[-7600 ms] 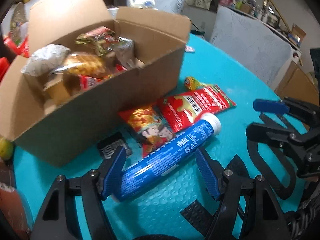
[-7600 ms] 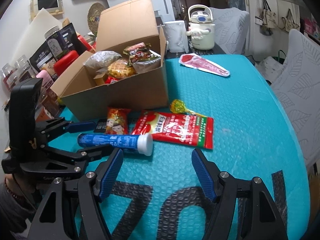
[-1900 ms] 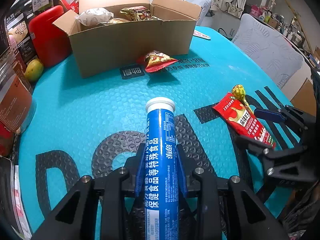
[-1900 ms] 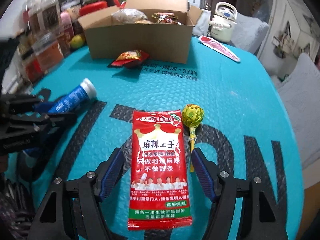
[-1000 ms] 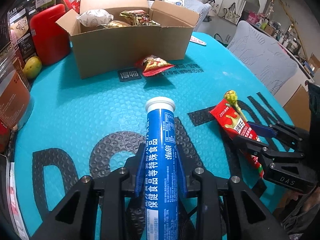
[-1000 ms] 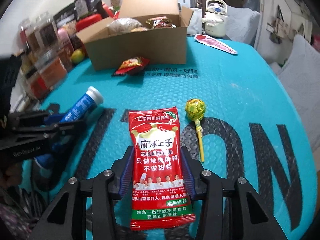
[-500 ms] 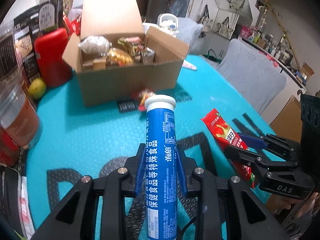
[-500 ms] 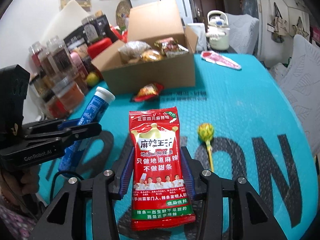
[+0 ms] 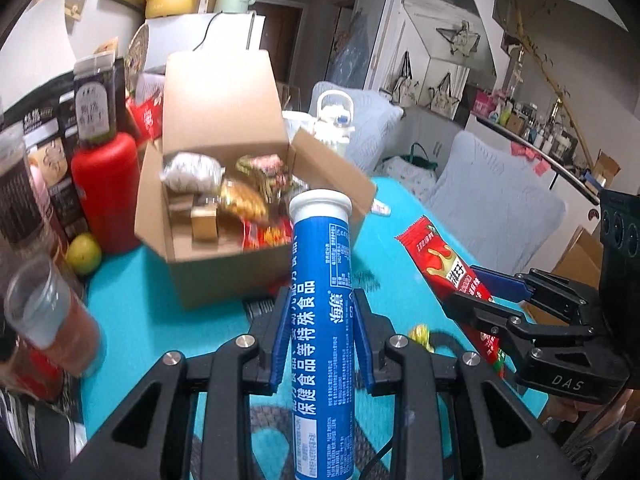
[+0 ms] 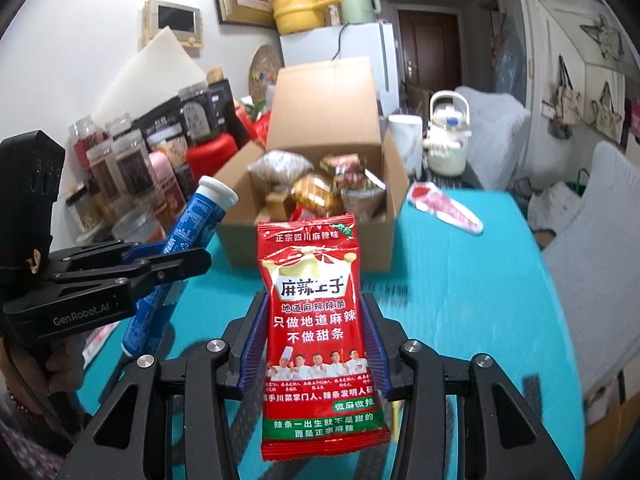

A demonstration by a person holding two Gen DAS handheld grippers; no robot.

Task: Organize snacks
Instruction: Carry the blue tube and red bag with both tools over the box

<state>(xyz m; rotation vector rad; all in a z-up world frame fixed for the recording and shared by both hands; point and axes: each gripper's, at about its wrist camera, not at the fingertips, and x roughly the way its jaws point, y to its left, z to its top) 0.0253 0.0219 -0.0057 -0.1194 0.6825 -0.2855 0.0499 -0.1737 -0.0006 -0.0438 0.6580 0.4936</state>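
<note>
My left gripper (image 9: 322, 300) is shut on a blue tube with a white cap (image 9: 322, 280), held up above the teal table; the same blue tube (image 10: 192, 224) and left gripper (image 10: 160, 260) show at the left of the right wrist view. My right gripper (image 10: 314, 304) is shut on a red snack packet (image 10: 316, 320), also lifted; that red packet (image 9: 444, 268) and right gripper (image 9: 492, 300) appear at the right of the left wrist view. The open cardboard box (image 9: 224, 280), (image 10: 372, 248) holds several wrapped snacks and stands just beyond both grippers.
Jars, a red canister (image 9: 104, 184) and a yellow-green fruit (image 9: 83, 254) crowd the table's left edge. A yellow lollipop (image 9: 420, 334) lies on the teal mat (image 10: 472, 280). A red-and-white flat packet (image 10: 444, 208) and a white kettle (image 10: 446, 140) sit at the far right.
Both grippers have risen with the tube and the red packet and tilted up, so the box now sits lower and closer in view. The lollipop stayed on the mat.
</note>
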